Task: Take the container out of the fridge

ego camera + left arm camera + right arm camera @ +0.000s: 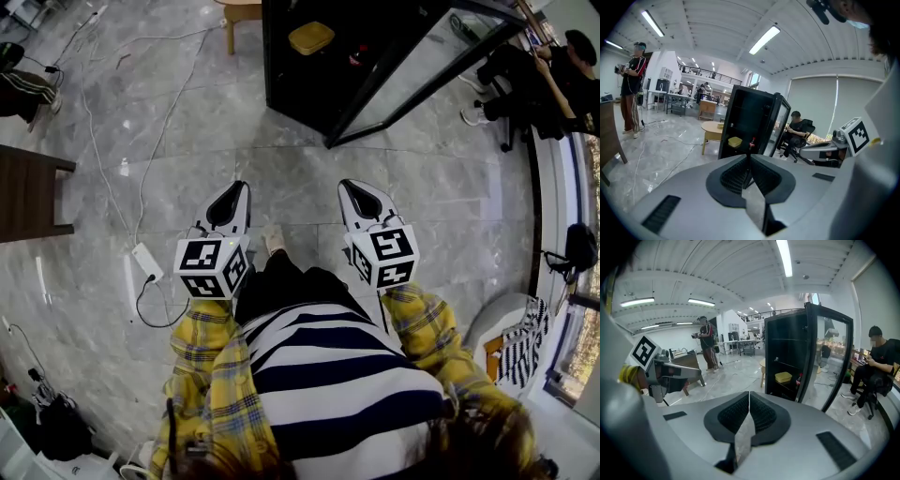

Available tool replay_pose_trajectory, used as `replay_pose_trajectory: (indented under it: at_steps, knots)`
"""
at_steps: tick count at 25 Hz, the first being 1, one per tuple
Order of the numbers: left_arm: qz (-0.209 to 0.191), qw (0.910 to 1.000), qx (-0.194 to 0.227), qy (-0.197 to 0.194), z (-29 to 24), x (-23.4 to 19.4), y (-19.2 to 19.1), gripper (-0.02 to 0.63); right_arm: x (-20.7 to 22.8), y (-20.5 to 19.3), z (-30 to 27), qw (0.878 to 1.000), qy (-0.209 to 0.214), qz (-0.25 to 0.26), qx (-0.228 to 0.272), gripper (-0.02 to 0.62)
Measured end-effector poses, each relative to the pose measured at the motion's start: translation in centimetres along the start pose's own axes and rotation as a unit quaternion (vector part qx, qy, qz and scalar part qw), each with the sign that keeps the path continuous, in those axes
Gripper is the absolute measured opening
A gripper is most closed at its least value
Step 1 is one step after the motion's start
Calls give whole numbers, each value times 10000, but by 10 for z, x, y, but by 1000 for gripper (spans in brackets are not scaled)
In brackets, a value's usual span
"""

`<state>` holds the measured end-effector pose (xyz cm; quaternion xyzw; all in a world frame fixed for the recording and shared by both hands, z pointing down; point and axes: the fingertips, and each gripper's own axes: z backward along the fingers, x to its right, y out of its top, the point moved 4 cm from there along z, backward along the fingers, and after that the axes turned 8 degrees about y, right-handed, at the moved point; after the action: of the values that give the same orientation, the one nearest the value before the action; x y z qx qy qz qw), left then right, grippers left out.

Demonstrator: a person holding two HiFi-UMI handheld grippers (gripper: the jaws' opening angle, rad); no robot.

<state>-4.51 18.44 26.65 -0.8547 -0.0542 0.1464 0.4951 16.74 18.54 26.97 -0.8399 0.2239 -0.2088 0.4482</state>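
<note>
A yellow container (311,37) sits on a shelf inside the black fridge (300,84), whose glass door (427,70) stands swung open to the right. The container also shows small in the left gripper view (735,141) and in the right gripper view (783,377). My left gripper (240,187) and right gripper (346,186) are held side by side over the floor, a good way short of the fridge. Both are shut with nothing between the jaws. A red-capped bottle (752,141) stands next to the container.
A round wooden table (239,11) stands left of the fridge. Cables and a power strip (147,261) lie on the marble floor at left, by a dark bench (33,192). A seated person (553,80) is to the right of the door; another stands far off (633,89).
</note>
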Motion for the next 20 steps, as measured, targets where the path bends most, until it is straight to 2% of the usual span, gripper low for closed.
replay_pose_trajectory:
  at_steps: [9,20]
  knots:
    - [-21,9999,-87,66,-36,-44,17,37,5,37,-69,9999,99,80,-19,29]
    - [-94,9998,-139,71,-64,-69,28,37,19,59,-121,9998,97,190,-38,32]
